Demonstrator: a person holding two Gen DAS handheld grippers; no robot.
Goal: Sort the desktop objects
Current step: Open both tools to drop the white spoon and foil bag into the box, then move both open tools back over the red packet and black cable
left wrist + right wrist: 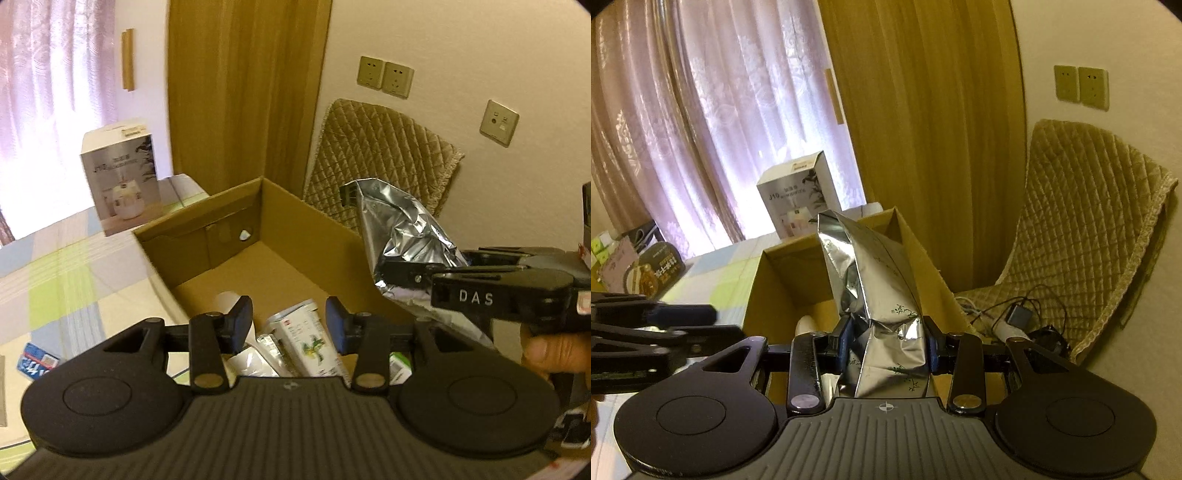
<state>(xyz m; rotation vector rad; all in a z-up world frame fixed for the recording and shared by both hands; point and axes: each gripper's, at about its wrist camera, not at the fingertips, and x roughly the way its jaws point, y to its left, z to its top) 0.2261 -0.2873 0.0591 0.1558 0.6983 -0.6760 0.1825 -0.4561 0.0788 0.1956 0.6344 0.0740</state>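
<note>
An open cardboard box point(236, 218) point(783, 280) stands on the table. At its near end lie a white and green tube point(303, 336) and other small packages. My left gripper point(289, 321) hovers open just above them, with nothing between its fingers. My right gripper point(886, 343) is shut on a crumpled silver foil bag point(882, 295), held upright over the box's right wall. In the left wrist view the same bag point(402, 236) hangs from the right gripper point(410, 284), which comes in from the right. The left gripper point(713, 323) shows at the left edge of the right wrist view.
A white product box point(122, 177) point(801, 199) stands beyond the cardboard box on the checked tablecloth point(66, 280). A blue packet point(35, 360) lies at the left. A quilted chair point(1089, 221) with cables point(1015, 314) is to the right. More packages point(646, 273) sit far left.
</note>
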